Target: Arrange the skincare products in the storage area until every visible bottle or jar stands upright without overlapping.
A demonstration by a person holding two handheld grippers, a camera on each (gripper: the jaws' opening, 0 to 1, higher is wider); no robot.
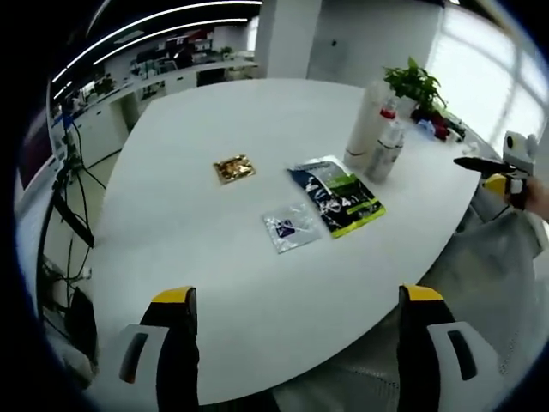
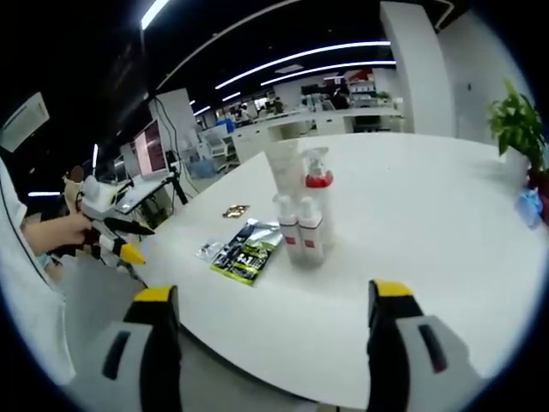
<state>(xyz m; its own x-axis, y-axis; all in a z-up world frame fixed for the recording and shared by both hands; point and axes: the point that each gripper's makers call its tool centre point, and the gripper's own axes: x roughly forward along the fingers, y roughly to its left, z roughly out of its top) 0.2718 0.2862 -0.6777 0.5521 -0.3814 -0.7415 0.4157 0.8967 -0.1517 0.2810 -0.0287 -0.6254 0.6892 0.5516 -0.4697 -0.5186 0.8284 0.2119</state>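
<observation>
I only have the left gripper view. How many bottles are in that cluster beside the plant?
Observer: Four, from the right gripper view: a tall white tube, a red-collared spray bottle and two small bottles in front.
Operator: Any tipped over?
Observer: No, all four stand upright, the small pair close side by side.
Operator: Is the right gripper free?
Observer: Yes, the right gripper is open, with nothing between its jaws.

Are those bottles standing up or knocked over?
Standing: the bottles rise upright from the table, caps on top.
</observation>
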